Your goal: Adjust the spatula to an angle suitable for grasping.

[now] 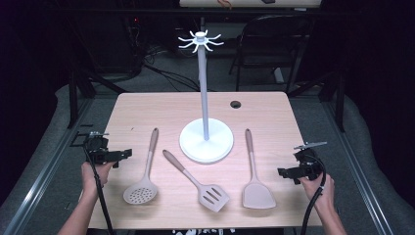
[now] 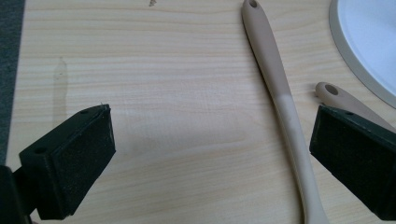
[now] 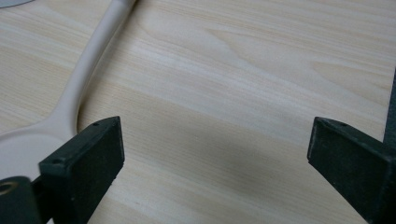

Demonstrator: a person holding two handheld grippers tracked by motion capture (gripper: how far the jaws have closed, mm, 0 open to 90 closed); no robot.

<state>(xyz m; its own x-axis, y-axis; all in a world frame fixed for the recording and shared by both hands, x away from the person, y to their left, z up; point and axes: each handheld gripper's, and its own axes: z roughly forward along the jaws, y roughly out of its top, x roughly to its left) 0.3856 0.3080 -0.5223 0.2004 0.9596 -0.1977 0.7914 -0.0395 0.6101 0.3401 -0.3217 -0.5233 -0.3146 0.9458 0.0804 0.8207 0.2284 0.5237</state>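
Both grippers rest near the table's (image 1: 147, 105) front edge, jaws wide open and holding nothing. Just right of the left gripper (image 1: 128, 153) lies the skimmer spoon (image 1: 145, 171). Just left of the right gripper (image 1: 281, 172) lies the flat turner (image 1: 254, 176).

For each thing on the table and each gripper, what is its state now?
Left gripper: open, holding nothing.
Right gripper: open, holding nothing.
Skimmer: lying flat on the table, untouched.
Slotted turner: lying flat, untouched.
Solid turner: lying flat, untouched.
Utensil stand: upright, all hooks bare.
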